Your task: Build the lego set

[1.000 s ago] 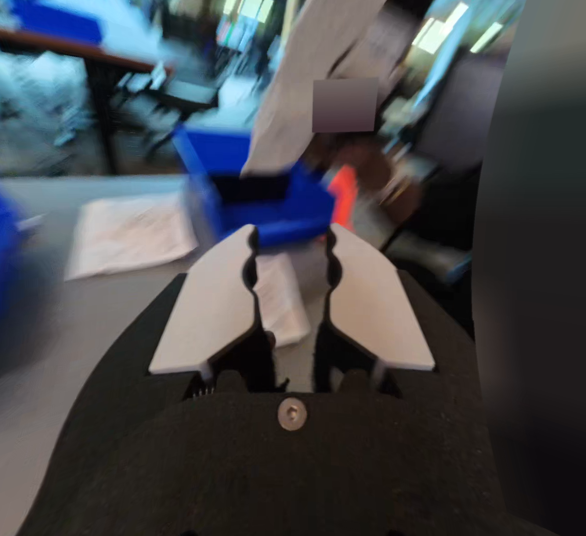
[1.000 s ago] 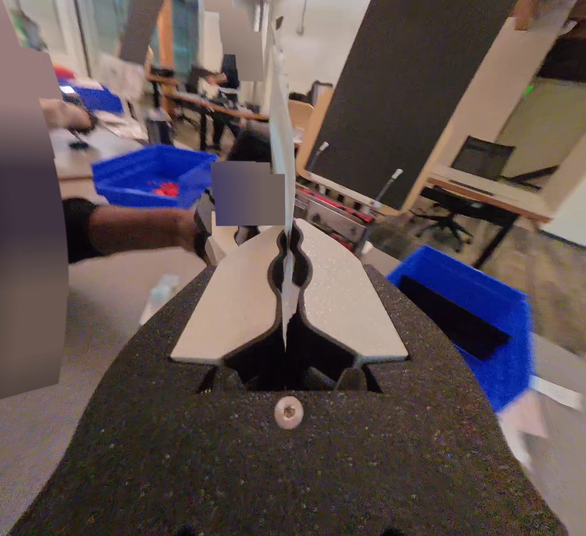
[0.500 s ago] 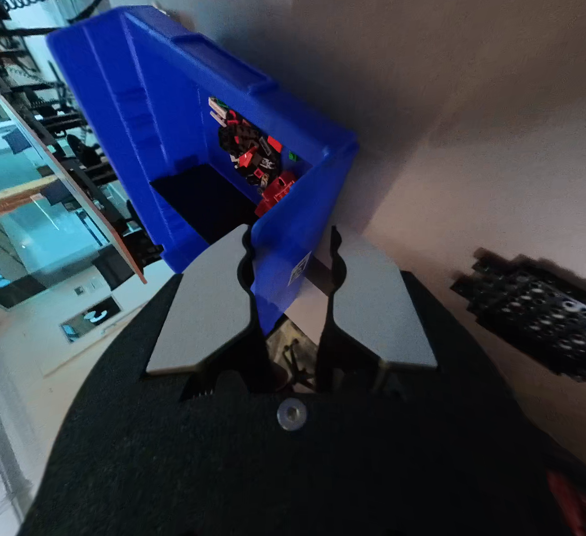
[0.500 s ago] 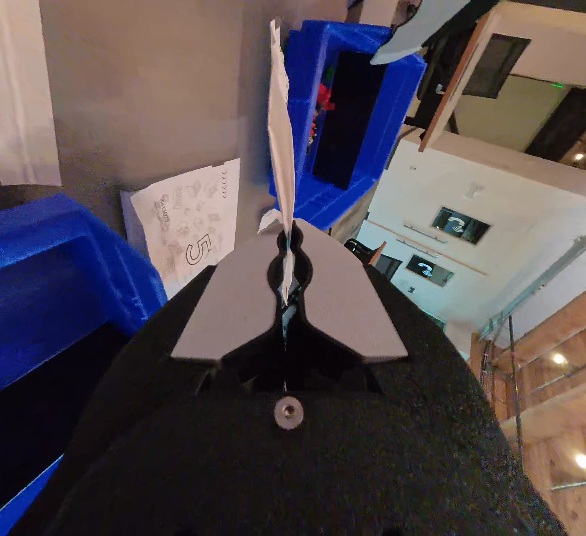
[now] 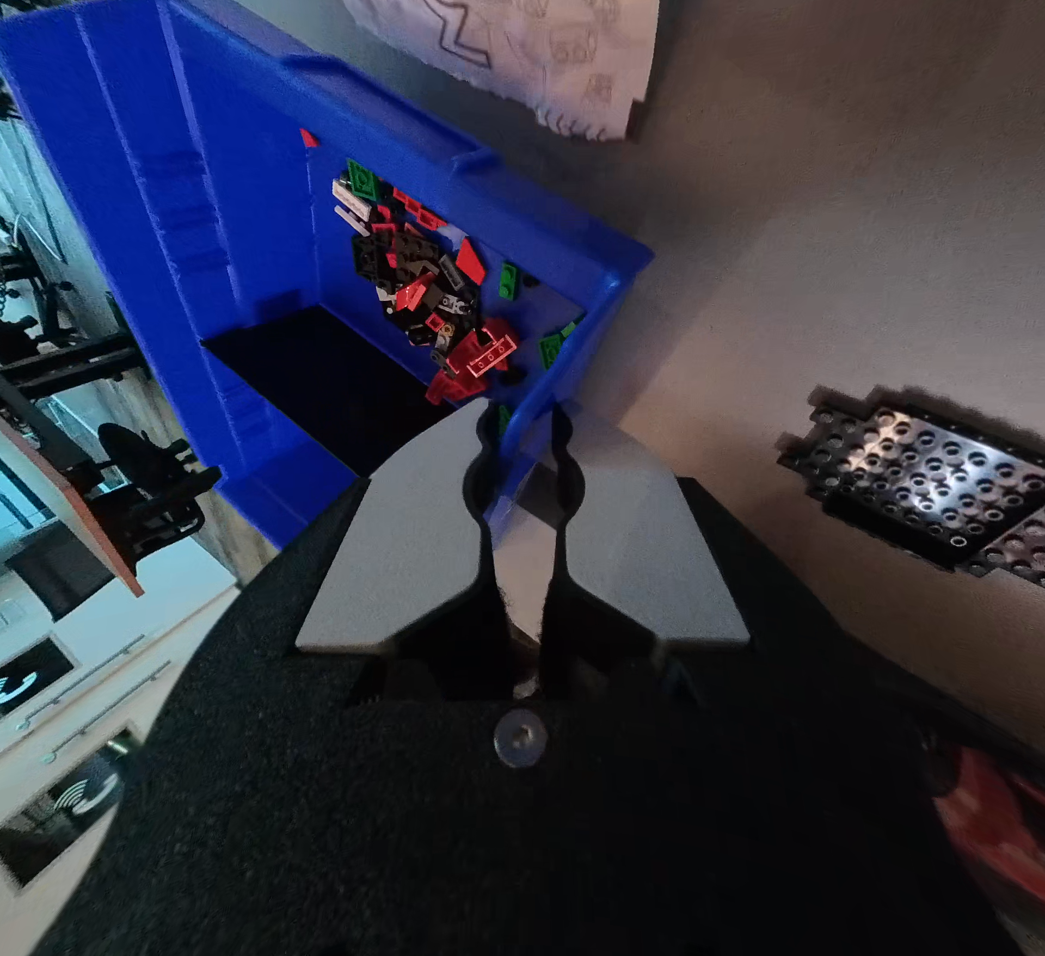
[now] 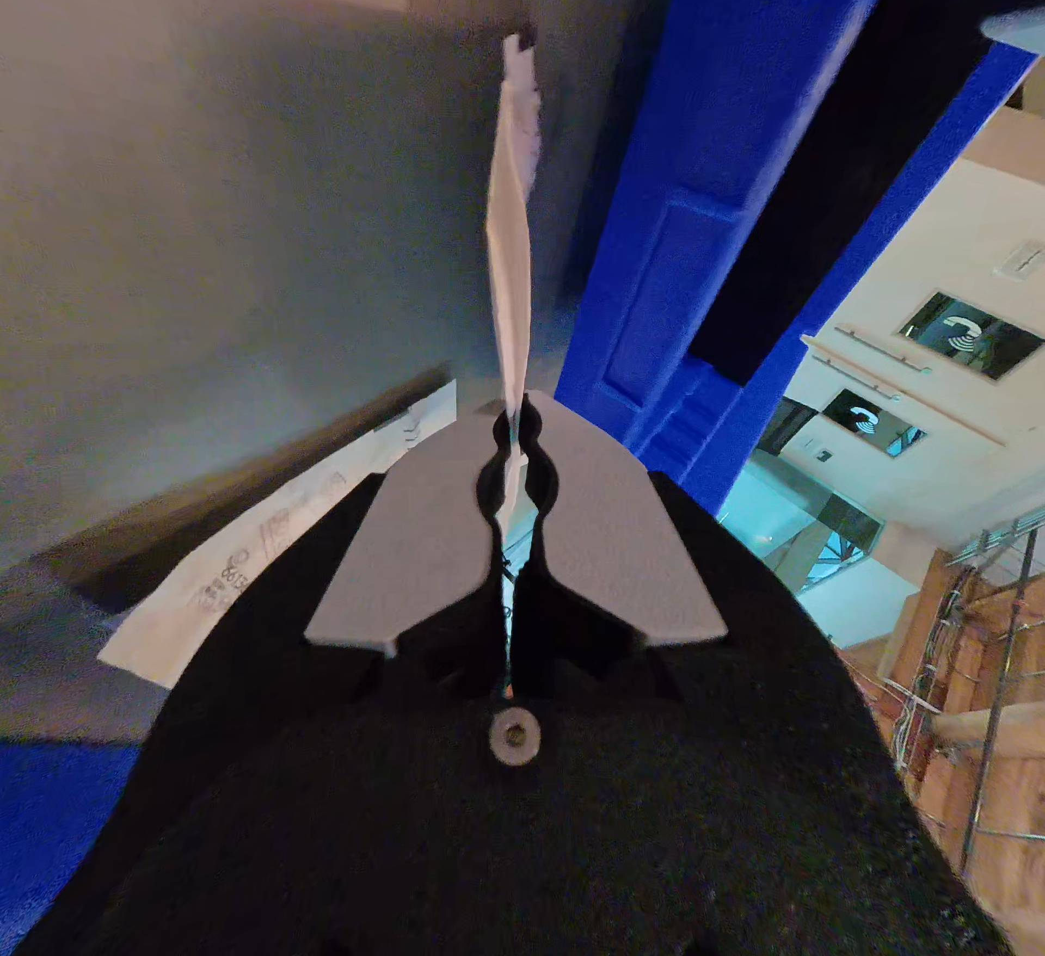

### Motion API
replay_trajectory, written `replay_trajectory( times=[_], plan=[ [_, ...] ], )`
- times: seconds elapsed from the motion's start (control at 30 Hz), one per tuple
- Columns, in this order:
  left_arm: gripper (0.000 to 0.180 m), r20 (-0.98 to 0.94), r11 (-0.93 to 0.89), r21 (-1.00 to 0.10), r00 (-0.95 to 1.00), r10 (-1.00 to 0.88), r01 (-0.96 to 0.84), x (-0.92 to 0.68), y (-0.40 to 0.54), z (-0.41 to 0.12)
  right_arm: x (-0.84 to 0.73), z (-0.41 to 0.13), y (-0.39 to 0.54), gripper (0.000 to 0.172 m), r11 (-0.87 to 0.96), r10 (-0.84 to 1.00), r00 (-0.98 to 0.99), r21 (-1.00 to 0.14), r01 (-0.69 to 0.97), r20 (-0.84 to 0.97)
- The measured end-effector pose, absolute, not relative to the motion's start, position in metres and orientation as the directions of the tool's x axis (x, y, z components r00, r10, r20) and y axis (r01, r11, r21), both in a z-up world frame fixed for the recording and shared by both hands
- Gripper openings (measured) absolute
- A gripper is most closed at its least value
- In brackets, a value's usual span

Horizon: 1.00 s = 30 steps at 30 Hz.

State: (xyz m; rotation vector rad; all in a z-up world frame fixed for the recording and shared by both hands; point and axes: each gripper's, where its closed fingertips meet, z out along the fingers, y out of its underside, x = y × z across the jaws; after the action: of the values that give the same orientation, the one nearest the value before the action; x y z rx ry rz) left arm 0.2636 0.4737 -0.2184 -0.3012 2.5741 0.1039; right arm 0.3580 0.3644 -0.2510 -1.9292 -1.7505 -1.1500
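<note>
Bin (image 5: 186,228), blue, is the landmark: left gripper (image 5: 523,420) has narrowed its fingers onto the corner wall, pads pressing. Beside the bin, right gripper (image 6: 517,409) pinches a white paper sheet (image 6: 509,262). Small bricks (image 5: 430,296) lie inside it.

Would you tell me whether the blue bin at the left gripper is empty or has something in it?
Not empty: the blue bin holds a heap of small red, black and green toy bricks against one inner wall.
</note>
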Motion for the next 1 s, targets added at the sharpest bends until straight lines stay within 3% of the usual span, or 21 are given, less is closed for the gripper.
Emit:
replay_trajectory(
  times=[0.1,0.2,0.27,0.3,0.33,0.37,0.43,0.5,0.57,0.67,0.9,1.0],
  plan=[
    [0.017,-0.536,0.972,-0.006,-0.820,-0.201,-0.235,0.266,0.473,-0.210,0.361,-0.264,0.374,0.013,-0.258,0.701,-0.039,0.305,0.917,0.712],
    [0.018,-0.547,0.973,-0.021,-0.812,-0.203,-0.229,0.267,0.470,-0.204,0.366,-0.265,0.374,0.050,-0.297,0.727,0.010,0.302,0.906,0.686],
    [0.018,-0.551,0.973,-0.027,-0.809,-0.206,-0.229,0.267,0.470,-0.201,0.362,-0.250,0.365,0.060,-0.299,0.742,0.070,0.236,0.925,0.666],
    [0.019,-0.554,0.973,-0.028,-0.807,-0.206,-0.230,0.268,0.470,-0.200,0.358,-0.243,0.358,0.060,-0.294,0.752,0.111,0.180,0.939,0.650],
    [0.019,-0.558,0.973,-0.030,-0.804,-0.206,-0.229,0.268,0.470,-0.199,0.350,-0.239,0.348,0.047,-0.274,0.781,0.158,0.103,0.956,0.604],
    [0.019,-0.561,0.973,-0.031,-0.802,-0.206,-0.228,0.268,0.469,-0.198,0.337,-0.239,0.337,0.015,-0.259,0.816,0.229,-0.018,0.966,0.530],
    [0.019,-0.561,0.973,-0.031,-0.802,-0.205,-0.227,0.269,0.469,-0.198,0.319,-0.244,0.325,0.008,-0.411,0.818,0.479,-0.259,0.874,0.318],
    [0.019,-0.561,0.974,-0.028,-0.803,-0.202,-0.225,0.269,0.469,-0.197,0.316,-0.262,0.320,0.000,-0.607,0.747,0.659,-0.314,0.730,0.090],
    [0.020,-0.567,0.975,-0.023,-0.800,-0.197,-0.223,0.269,0.468,-0.196,0.320,-0.279,0.327,0.000,-0.617,0.739,0.668,-0.316,0.721,0.083],
    [0.020,-0.579,0.977,-0.020,-0.794,-0.186,-0.214,0.271,0.467,-0.193,0.333,-0.299,0.342,0.000,-0.520,0.785,0.560,-0.210,0.828,0.265],
    [0.020,-0.587,0.978,-0.023,-0.789,-0.180,-0.206,0.273,0.468,-0.189,0.352,-0.298,0.409,0.000,-0.473,0.682,0.483,-0.173,0.864,0.549],
    [0.020,-0.584,0.978,-0.013,-0.793,-0.175,-0.206,0.272,0.469,-0.190,0.350,-0.291,0.409,0.000,-0.417,0.695,0.434,-0.170,0.893,0.573]
  ],
)
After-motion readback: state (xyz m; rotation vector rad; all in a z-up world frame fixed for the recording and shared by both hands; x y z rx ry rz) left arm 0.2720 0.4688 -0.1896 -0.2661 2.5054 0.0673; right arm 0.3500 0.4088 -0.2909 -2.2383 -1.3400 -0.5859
